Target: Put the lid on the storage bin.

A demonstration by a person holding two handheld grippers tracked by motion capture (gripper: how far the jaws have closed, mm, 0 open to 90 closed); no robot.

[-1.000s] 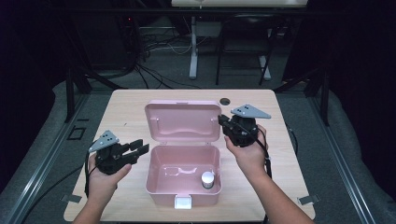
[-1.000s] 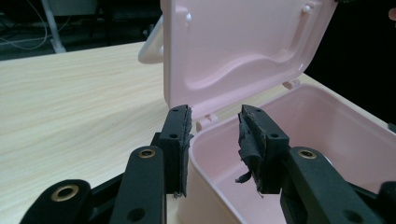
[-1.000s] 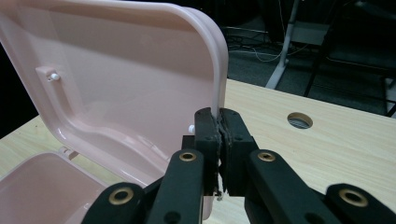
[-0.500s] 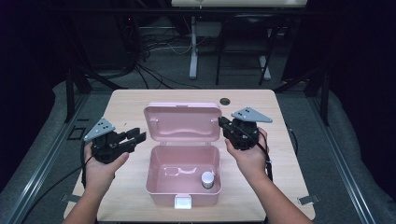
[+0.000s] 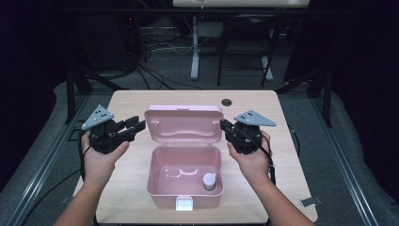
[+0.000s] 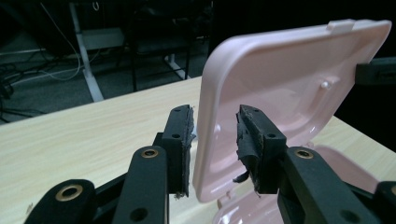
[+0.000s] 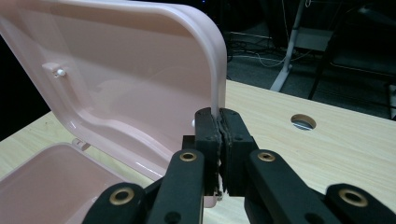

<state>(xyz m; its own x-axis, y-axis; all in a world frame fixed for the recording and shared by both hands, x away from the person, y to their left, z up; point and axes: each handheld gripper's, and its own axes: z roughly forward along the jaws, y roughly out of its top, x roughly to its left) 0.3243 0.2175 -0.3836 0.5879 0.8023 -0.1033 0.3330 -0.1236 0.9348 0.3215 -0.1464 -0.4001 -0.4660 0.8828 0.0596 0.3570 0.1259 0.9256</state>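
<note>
— Since a second ago, what's moved?

— Up and toward the box goes my left gripper (image 5: 135,126); it was down beside the base, and now its jaws straddle the left edge of the raised lid (image 5: 183,124). They've just been closing, but I see gaps either side of the rim, so no grip.

— And the right?

— My right gripper (image 7: 219,135) is clamped tight on the lid's right edge, holding it upright.

— Where's the box?

— The pink box (image 5: 183,190) sits mid-table (image 5: 127,101), open, with a small white-capped bottle (image 5: 209,181) inside.
</note>
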